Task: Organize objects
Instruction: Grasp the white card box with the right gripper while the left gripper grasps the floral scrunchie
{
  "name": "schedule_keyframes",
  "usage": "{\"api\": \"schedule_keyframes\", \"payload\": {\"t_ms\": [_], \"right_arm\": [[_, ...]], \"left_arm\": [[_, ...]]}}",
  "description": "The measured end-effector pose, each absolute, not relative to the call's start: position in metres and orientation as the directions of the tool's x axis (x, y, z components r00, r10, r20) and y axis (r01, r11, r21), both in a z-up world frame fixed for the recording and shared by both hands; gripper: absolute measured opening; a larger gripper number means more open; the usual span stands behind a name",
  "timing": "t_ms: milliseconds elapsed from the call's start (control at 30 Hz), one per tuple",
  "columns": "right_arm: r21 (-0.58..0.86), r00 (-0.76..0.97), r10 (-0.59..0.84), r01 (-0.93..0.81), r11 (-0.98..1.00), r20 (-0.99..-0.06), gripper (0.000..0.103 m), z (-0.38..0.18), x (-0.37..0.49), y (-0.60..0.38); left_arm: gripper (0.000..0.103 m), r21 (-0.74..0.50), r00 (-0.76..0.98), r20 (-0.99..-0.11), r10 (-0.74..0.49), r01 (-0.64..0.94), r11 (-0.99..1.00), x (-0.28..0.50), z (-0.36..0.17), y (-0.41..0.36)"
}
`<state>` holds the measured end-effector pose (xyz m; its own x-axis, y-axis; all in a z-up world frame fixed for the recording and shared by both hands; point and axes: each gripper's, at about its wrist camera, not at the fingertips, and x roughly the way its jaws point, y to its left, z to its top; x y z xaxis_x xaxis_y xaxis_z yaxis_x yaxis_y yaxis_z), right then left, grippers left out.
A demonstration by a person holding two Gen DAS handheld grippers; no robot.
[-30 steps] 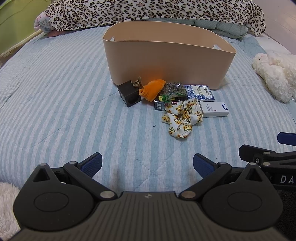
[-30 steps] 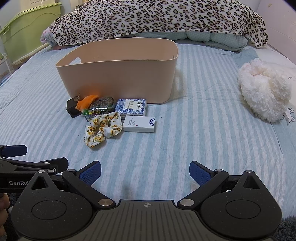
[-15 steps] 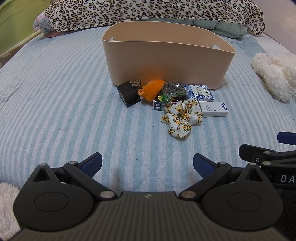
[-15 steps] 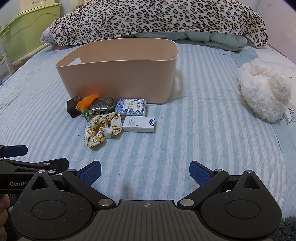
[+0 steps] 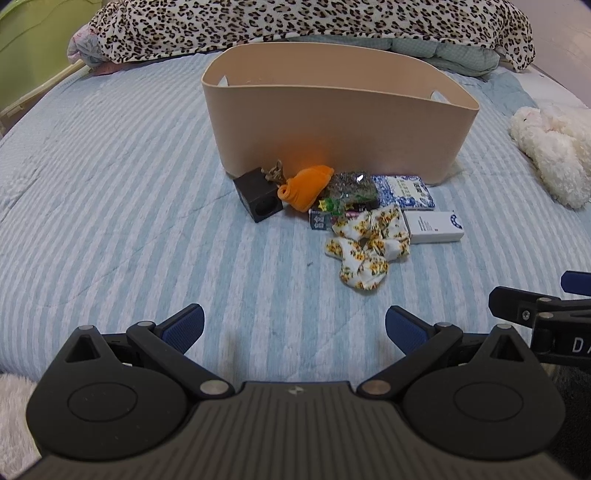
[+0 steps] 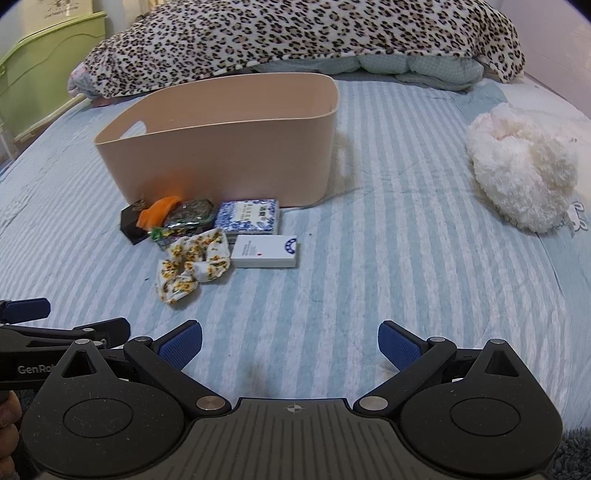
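- Both grippers hang low over the striped blue bedcover [image 5: 110, 206], near its front edge, and they hold nothing.
- My left gripper [image 5: 294, 323] has its two blue pads spread wide, with only bedcover between them.
- My right gripper [image 6: 290, 339] is spread wide in the same way; in the left wrist view I see a part of it at the right border, just beside the left one.
- I see the beige storage bin [image 5: 340, 122] standing upright in the middle of the bed, well apart from both grippers, with a handle cut-out in each short end.
- All small objects lie in one cluster on the bedcover, in front of the bin's near wall and not inside it.
- At the left end of the cluster is a black cube [image 5: 258, 197] with a round hole, and a small brown figure stands on its top.
- An orange fabric piece [image 5: 306, 186] leans against the cube on its right side.
- Next comes a shiny foil packet [image 5: 351, 186], and a small green thing lies at its front edge; what it is I cannot tell.
- A blue-and-white patterned box [image 6: 249, 217] lies flat, close to the bin's wall.
- A white box [image 6: 265, 251] lies just in front of it.
- The sunflower-print scrunchie [image 6: 192, 264] is the nearest object to the grippers, touching the white box's left end.
- A white fluffy plush [image 6: 521, 170] lies far to the right, and a leopard-print blanket [image 6: 295, 33] is piled behind the bin.
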<state>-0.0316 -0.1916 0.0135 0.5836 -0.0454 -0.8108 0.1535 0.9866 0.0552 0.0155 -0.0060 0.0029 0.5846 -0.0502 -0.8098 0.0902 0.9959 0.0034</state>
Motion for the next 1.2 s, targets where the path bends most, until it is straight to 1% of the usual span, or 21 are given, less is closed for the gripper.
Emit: {"api": "schedule_keyframes", "payload": {"t_ms": [200,300,533,867,1000,1067,1200], "right_arm": [[0.106,0.557,-0.019,0.19,0.976,-0.83,0.103,0.008,-0.018,-0.202],[0.099,0.549,-0.028,0.2,0.975,-0.836,0.103,0.005,-0.011,-0.204],[0.095,0.531,-0.042,0.228,0.969,-0.846,0.103,-0.001,0.005,-0.216],[-0.009,0.498,-0.109,0.199,0.98,-0.86,0.103,-0.006,0.028,-0.216],[-0.06,0.502,-0.141,0.174,0.983,-0.853,0.103,-0.006,0.041,-0.211],[-0.064,0.502,-0.142,0.169,0.984,-0.853,0.103,-0.008,0.05,-0.209],[-0.019,0.472,-0.102,0.177,0.984,-0.876,0.102,-0.019,0.064,-0.209]], "left_arm": [[0.103,-0.044,0.55,-0.831,-0.081,0.08,0.996,0.037,0.002,-0.002],[0.103,-0.018,0.558,-0.828,-0.062,0.084,0.996,0.047,0.003,-0.006],[0.103,-0.009,0.541,-0.839,-0.056,0.089,0.996,0.074,0.002,-0.013],[0.103,-0.02,0.505,-0.86,-0.071,0.105,0.994,0.101,-0.019,-0.019],[0.103,-0.041,0.486,-0.87,-0.088,0.108,0.993,0.11,-0.028,-0.019],[0.103,-0.04,0.484,-0.87,-0.089,0.11,0.993,0.113,-0.03,-0.02],[0.1,-0.045,0.466,-0.88,-0.09,0.107,0.993,0.119,-0.035,-0.018]]}}
